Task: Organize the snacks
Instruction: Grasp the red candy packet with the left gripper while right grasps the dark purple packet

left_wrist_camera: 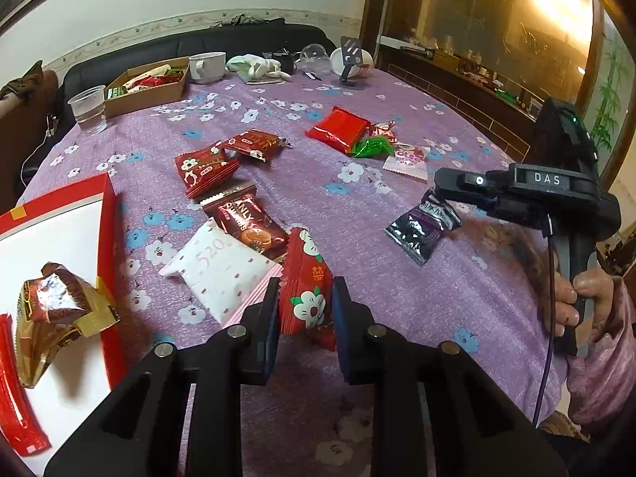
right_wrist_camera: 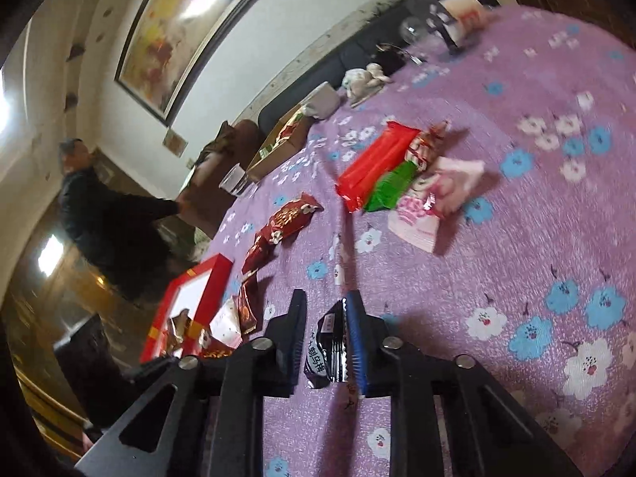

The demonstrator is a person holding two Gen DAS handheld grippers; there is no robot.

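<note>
Snack packets lie scattered over a table under a purple cloth [left_wrist_camera: 397, 270] printed with white and blue flowers.

From the left wrist camera, the left gripper [left_wrist_camera: 305, 305] is clenched on a red packet with a white flower [left_wrist_camera: 308, 290], its blue pads pressing both sides of the packet, which stands on edge just above the cloth. Just beyond it lie a white packet with small dots [left_wrist_camera: 220, 268], a dark brown biscuit packet [left_wrist_camera: 246, 218] partly on top of the white one, and two dark red packets [left_wrist_camera: 206, 167] farther back. At the left edge sits a red box with a white floor [left_wrist_camera: 109, 214]; inside it rest a crumpled gold-and-brown wrapper [left_wrist_camera: 51, 314] and a red strip packet [left_wrist_camera: 16, 389]. Across the table, the right gripper [left_wrist_camera: 437, 190], held by a hand [left_wrist_camera: 584, 298] at the right, grasps the top edge of a black packet [left_wrist_camera: 423, 230], which hangs tilted with its lower end near the cloth. Behind it lie a bright red packet [left_wrist_camera: 338, 127] and a green one [left_wrist_camera: 371, 147] touching it. At the far left corner stand a clear plastic cup [left_wrist_camera: 88, 109] and a cardboard box [left_wrist_camera: 147, 87] holding more snacks.

From the right wrist camera, tilted and slightly blurred, the right gripper [right_wrist_camera: 326, 318] is clamped on the black packet [right_wrist_camera: 324, 351], pinched between its pads. The red box [right_wrist_camera: 190, 306] lies at lower left, and a person in dark clothing [right_wrist_camera: 103, 214] stands beyond the table.
</note>
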